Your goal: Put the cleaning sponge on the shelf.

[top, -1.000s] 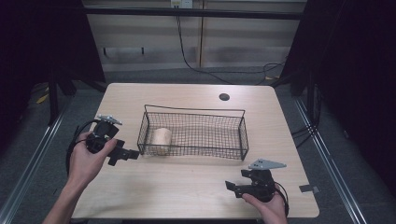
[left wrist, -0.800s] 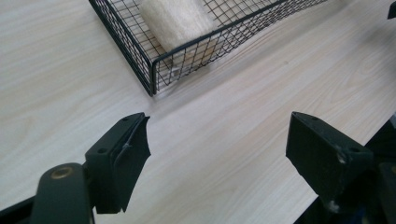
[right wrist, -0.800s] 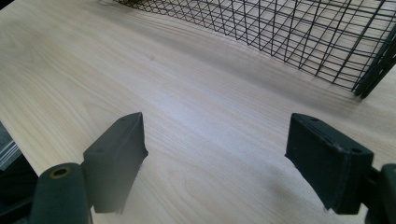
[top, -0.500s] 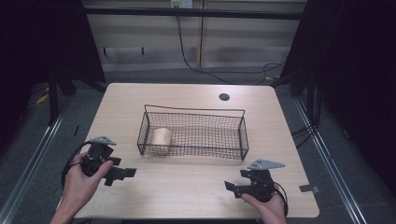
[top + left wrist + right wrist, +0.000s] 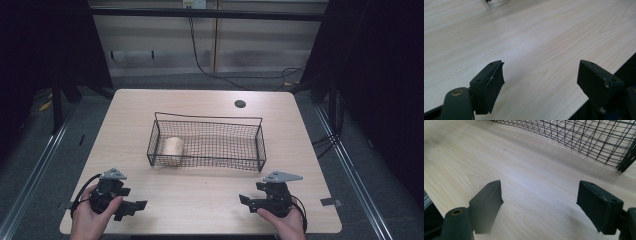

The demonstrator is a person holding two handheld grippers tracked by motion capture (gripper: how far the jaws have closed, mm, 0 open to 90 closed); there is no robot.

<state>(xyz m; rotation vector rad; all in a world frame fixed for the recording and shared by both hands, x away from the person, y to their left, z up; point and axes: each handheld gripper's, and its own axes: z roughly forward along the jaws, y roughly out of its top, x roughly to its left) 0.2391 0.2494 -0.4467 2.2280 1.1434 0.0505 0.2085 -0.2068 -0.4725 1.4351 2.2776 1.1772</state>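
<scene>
High view first: at the near left corner of the table (image 5: 125, 115) we see the left hand (image 5: 90, 220) wrapped around the left gripper (image 5: 134, 207), low over the wood and aimed toward the right along the front edge. In the left gripper view we look between its two jaws, which stand wide apart with nothing between them, just bare wood grain below and the table's edge falling away at the right.

Moving toward the middle, we find the black wire basket (image 5: 207, 125) sitting on the table, well apart from both grippers. Inside it, at its left end, lies a pale tan roll (image 5: 173, 149) on its side.

At the near right, the right hand (image 5: 282, 222) holds the right gripper (image 5: 247, 202), pointed leftward. In the right gripper view its jaws are likewise spread wide and empty, with the basket's mesh wall across the top.
</scene>
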